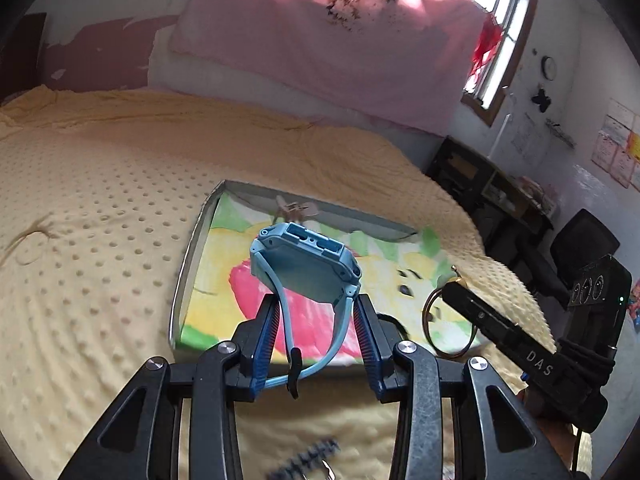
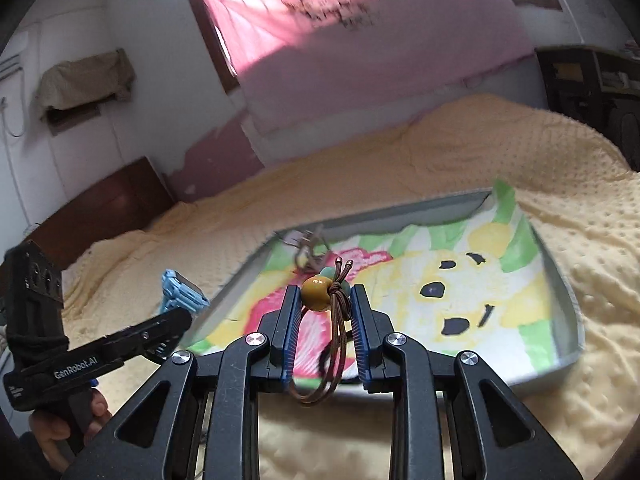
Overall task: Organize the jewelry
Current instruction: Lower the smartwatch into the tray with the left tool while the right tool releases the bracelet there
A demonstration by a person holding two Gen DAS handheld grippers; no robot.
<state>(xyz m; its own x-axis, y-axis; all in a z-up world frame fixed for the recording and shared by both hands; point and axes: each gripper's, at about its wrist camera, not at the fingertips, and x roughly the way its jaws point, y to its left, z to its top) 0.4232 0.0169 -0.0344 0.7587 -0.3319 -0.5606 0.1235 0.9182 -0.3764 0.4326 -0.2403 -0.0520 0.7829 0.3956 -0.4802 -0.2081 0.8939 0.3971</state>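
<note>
A light blue watch [image 1: 304, 260] stands up between the fingers of my left gripper [image 1: 316, 302], which is shut on its strap over the near end of the tray. The tray [image 1: 188, 264] is a shallow grey box with a bright yellow, pink and green picture on its floor. In the right wrist view, my right gripper [image 2: 325, 294] is shut on a brown cord bracelet [image 2: 338, 320] with a mustard bead [image 2: 316, 291], held above the tray's [image 2: 560, 280] near rim. A small brownish piece of jewelry [image 2: 308, 244] lies by the tray's far wall. Each gripper shows in the other's view: the right gripper [image 1: 452, 292] and the left gripper [image 2: 182, 318].
The tray rests on a bed with a pale yellow dotted blanket [image 1: 100, 200]. Pink bedding [image 1: 320, 48] is piled at the head. A thin loop [image 1: 32, 244] lies on the blanket at far left, and a dark blurred beaded thing [image 1: 312, 456] lies near me. A dark desk [image 1: 480, 184] stands to the right.
</note>
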